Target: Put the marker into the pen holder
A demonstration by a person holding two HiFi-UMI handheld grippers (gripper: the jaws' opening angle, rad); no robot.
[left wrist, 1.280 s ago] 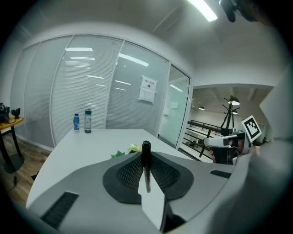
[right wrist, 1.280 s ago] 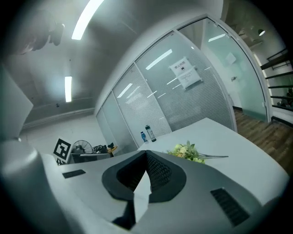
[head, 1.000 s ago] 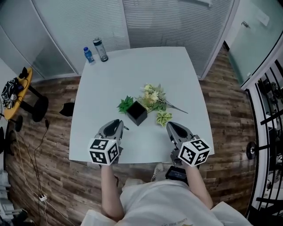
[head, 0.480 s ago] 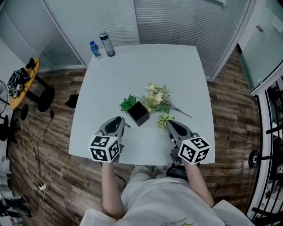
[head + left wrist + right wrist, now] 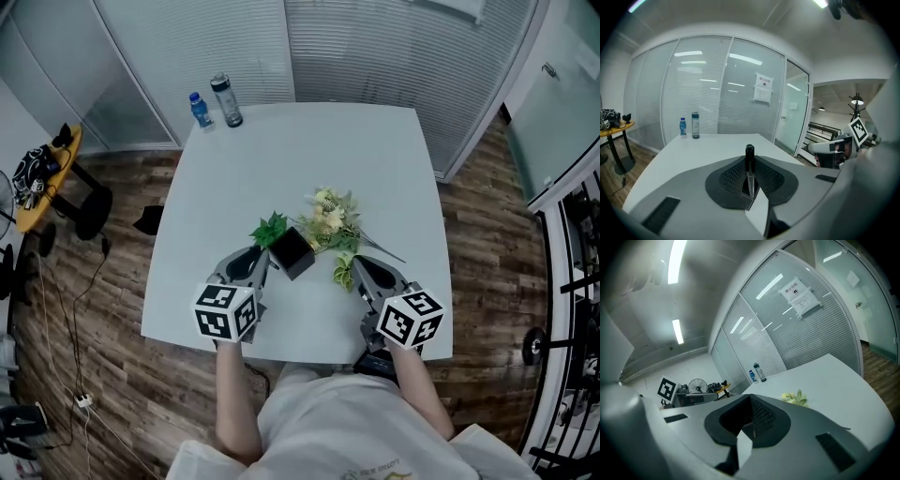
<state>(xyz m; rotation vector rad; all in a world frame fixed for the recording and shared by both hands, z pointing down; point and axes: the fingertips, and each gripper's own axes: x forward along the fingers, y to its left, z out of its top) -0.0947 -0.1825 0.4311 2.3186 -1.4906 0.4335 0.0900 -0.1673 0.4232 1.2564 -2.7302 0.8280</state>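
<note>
A black marker (image 5: 749,161) stands upright between the jaws of my left gripper (image 5: 749,183), which is shut on it. In the head view my left gripper (image 5: 251,266) sits just left of the black square pen holder (image 5: 292,251) near the table's front. My right gripper (image 5: 360,272) is to the holder's right, next to a pale leaf sprig. In the right gripper view, my right gripper (image 5: 746,423) has its jaws together with nothing between them. The holder does not show in either gripper view.
Artificial flowers and green leaves (image 5: 328,217) lie around and behind the holder. Two bottles (image 5: 226,99) stand at the far left corner of the white table (image 5: 309,150). Glass partition walls ring the table; a small side table (image 5: 42,178) stands at the left.
Both grippers have edged forward over the table toward the holder. The left gripper's tips now lie close beside it. The marker stays gripped.
</note>
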